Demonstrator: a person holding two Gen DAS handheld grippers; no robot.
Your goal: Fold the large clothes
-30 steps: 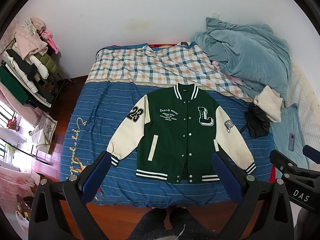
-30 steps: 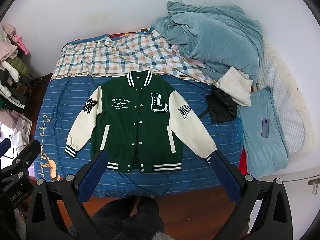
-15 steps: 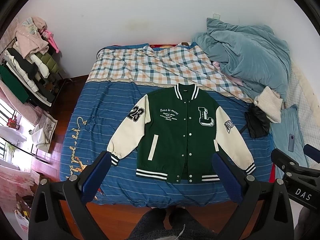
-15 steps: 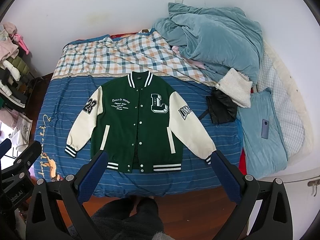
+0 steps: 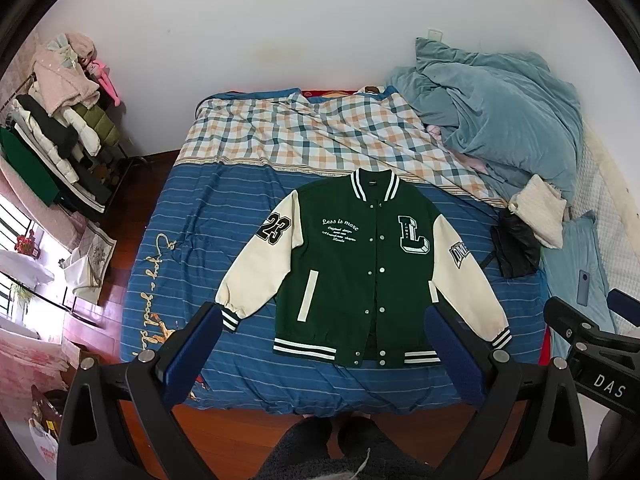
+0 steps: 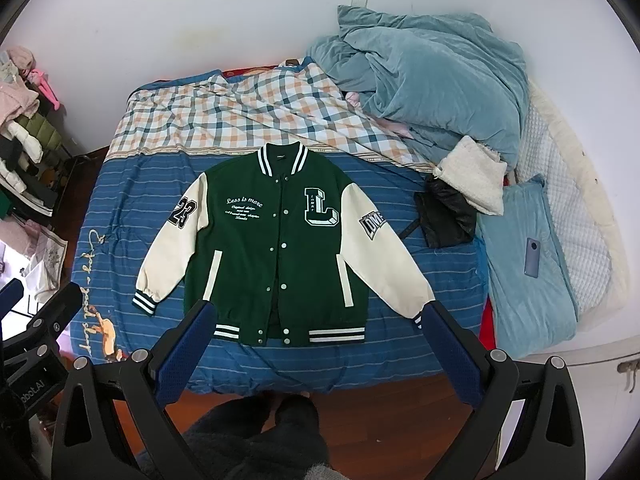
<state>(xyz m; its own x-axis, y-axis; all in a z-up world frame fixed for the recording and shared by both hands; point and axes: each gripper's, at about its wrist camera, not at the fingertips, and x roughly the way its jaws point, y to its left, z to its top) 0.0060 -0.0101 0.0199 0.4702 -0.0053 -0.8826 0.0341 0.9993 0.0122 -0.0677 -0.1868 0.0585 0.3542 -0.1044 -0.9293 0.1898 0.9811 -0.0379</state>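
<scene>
Nearest you, your left gripper [image 5: 324, 344] is spread wide with nothing between its blue pads [image 5: 454, 354], held above the foot of the bed [image 5: 192, 280]; your right gripper [image 6: 316, 344] is the same, jaws apart, empty, held high over the bed edge. Neither touches the jacket. Your legs and the wooden floor [image 6: 384, 404] show below the grippers. Next out, the green varsity jacket [image 6: 276, 252] lies flat, front up, snapped closed, on the blue striped sheet [image 6: 120, 196]. Its long axis runs away from you: striped hem [image 6: 292, 334] at the near bed edge, collar [image 6: 282, 160] pointing to the far wall. Both cream sleeves angle down and outward, cuffs near the hem line; the "23" sleeve [image 5: 256, 268] sits on your left, the patch sleeve [image 5: 468, 276] on your right. In the right wrist view the right cuff is half hidden behind the gripper pad. Just right of the jacket, apart from it, a black bag [image 6: 448, 216], then a white fleece bundle [image 6: 474, 178] and a phone [image 6: 532, 258] on a light blue pillow [image 6: 520, 292]. Beyond the collar, a plaid blanket [image 6: 240, 116]; far right, a heaped teal duvet [image 6: 432, 76] against the wall. Far left, a rack of clothes [image 5: 56, 128].
</scene>
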